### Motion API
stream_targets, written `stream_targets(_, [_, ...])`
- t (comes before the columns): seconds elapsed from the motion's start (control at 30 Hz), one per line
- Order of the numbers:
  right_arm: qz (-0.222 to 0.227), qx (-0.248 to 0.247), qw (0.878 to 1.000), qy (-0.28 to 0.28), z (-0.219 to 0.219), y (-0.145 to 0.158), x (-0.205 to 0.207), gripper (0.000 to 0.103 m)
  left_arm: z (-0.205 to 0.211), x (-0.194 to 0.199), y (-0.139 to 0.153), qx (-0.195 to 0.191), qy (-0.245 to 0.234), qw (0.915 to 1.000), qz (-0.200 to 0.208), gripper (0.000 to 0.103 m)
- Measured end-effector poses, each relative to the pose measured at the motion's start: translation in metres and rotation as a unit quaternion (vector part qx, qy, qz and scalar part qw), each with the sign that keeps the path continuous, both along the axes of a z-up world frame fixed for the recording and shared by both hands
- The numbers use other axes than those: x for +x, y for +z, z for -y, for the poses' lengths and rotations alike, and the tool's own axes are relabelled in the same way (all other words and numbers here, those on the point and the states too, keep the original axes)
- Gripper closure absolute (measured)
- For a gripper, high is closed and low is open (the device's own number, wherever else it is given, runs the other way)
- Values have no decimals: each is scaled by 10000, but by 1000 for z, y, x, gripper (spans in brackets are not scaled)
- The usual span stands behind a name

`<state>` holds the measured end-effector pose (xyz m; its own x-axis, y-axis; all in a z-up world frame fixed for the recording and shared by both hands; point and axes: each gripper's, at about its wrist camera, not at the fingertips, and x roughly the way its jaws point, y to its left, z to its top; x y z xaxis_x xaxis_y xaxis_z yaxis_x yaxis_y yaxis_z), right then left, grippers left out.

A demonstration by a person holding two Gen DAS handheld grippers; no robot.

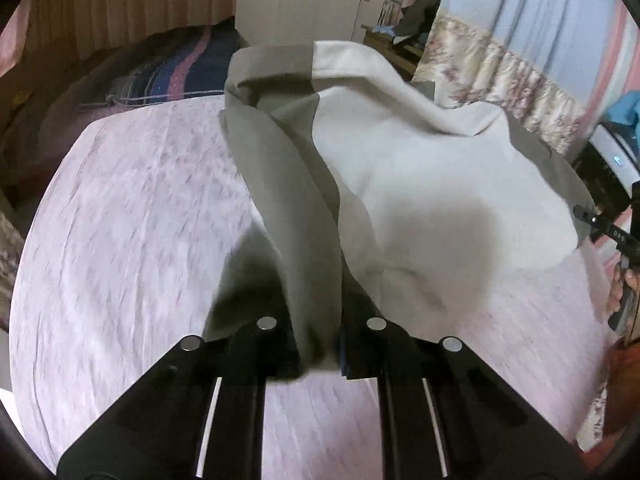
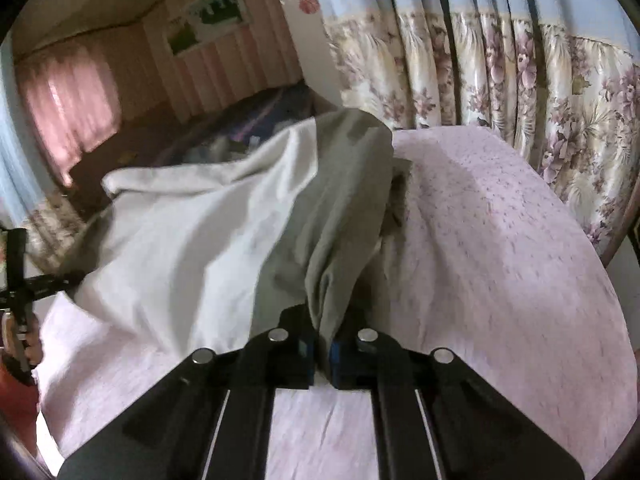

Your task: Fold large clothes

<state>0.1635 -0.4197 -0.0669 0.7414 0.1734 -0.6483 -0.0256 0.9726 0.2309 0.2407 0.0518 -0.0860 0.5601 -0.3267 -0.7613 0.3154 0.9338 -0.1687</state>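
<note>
Garment (image 1: pixel 420 168), grey and cream, hangs lifted over the pink bed (image 1: pixel 132 248), my left tool (image 1: pixel 320 354) and right tool (image 2: pixel 320 354) each clamped on a grey edge, so next I judge both must carry it over evenly to fold.

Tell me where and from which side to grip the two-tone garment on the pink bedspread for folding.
Grip the garment by its grey side panels at the near edge, coming from the near side of the pink bedspread. That is probably best, as the cloth bunches narrow there. The left gripper and right gripper are each shut on such a panel, the white middle sagging between them.
</note>
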Motion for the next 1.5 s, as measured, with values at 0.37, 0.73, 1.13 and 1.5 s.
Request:
stream_targets(0.37, [-1014,-144,9947,78,15,-33,-51,86,-20,-66,-21,167,378,9982,-435,44])
stream_targets(0.73, [3,-821,9965,178,11,33,13,44,-20,12,22,539,397,9960,593,3])
stream_targets(1.13, [-1254,-726,9874,628,13,-17,160,72,21,129,-6,489,-512,9975,8,56])
stream_targets(1.5, [717,-2192,9727,-242,-9,52,131,102,24,146,39,473,255,9881,1439,80])
